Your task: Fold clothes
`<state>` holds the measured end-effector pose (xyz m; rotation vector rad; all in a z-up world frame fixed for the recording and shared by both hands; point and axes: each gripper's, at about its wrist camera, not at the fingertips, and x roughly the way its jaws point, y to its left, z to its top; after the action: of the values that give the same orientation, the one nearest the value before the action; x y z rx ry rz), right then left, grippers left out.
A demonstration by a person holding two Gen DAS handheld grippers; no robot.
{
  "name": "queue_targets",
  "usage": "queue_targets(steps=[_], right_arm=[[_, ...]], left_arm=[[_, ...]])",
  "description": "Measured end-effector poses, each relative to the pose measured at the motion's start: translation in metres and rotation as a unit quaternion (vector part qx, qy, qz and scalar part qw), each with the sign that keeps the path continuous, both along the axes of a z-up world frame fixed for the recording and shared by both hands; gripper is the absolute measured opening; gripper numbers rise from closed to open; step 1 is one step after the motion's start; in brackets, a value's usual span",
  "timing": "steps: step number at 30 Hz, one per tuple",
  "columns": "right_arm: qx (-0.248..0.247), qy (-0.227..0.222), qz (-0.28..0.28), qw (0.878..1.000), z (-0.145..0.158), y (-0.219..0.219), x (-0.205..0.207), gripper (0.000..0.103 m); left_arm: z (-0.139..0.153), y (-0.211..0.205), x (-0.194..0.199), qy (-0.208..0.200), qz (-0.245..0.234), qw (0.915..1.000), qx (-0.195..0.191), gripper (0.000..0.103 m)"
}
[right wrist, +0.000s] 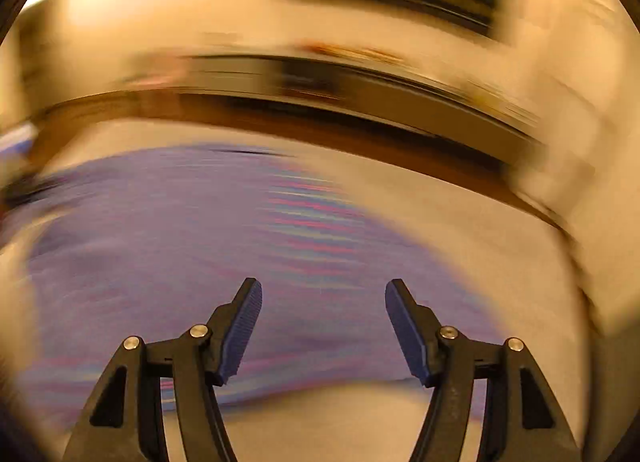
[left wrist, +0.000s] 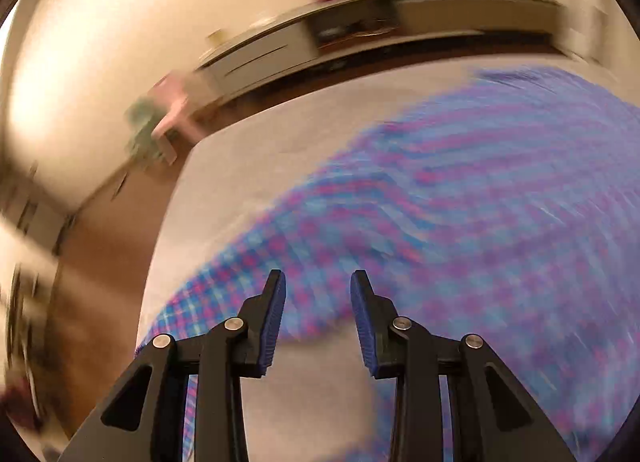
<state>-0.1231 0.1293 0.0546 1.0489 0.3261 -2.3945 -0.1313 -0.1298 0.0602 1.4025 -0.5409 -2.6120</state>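
Left tongs (left wrist: 318, 282): nearest to the lens, my blue pads stand apart, nothing is between them.
Right tongs (right wrist: 323, 290): spread wider, also holding nothing.
Plaid garment (left wrist: 460, 198): blue and pink checks, it lies spread on the pale table (left wrist: 256, 134), under and ahead of both tongs; it is too blurred to say if it is a shirt.
Handling: I judge it light, soft and limp, it will sag and slide; not fragile.
Where to hold: I would pinch the near hem (left wrist: 188, 302), one edge in each tongs.
Count: one garment, one table, two tongs.
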Motion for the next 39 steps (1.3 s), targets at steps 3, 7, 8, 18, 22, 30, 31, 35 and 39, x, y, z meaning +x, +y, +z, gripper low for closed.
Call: queue_targets(steps=[3,7,8,18,22,30,31,35,39], right_arm=[[-0.003,-0.036,0.179,0.983,-0.007,-0.086,0.076,0.068],[0.041,-0.019,0.236,0.971,-0.040,-0.113,0.139,0.071],[0.041,-0.030,0.225,0.973,-0.051,-0.111,0.144,0.072],[-0.149,-0.228,0.056,0.961,-0.115,-0.122,0.125,0.072],[-0.215,-0.269,-0.015,0.939,-0.133,-0.100,0.094,0.029],[-0.263,-0.162,-0.030,0.951,-0.062,0.013,0.089,0.001],[-0.265,-0.141,-0.037,0.953,-0.053,0.030,0.090,0.001],[-0.292,-0.204,-0.082,0.931,-0.097,0.056,0.078,0.023],[-0.310,-0.264,-0.101,0.908,-0.143,0.039,0.068,0.066]], left_arm=[[0.007,0.013,0.055,0.010,-0.016,0.9992,0.036,0.034],[0.000,0.009,0.121,0.011,-0.012,0.9968,0.079,0.045],[-0.006,0.008,0.125,0.005,-0.022,0.9960,0.086,0.049],[-0.049,0.036,0.096,-0.055,-0.066,0.9924,0.088,0.052],[-0.050,0.036,0.082,-0.052,-0.055,0.9928,0.093,0.003],[0.045,-0.077,0.143,0.118,-0.013,0.8648,0.488,0.001],[0.039,-0.086,0.142,0.111,0.005,0.8633,0.492,0.001],[0.017,-0.077,0.128,0.054,0.027,0.8941,0.444,0.001],[0.017,-0.045,0.120,0.038,-0.009,0.9165,0.398,0.001]])
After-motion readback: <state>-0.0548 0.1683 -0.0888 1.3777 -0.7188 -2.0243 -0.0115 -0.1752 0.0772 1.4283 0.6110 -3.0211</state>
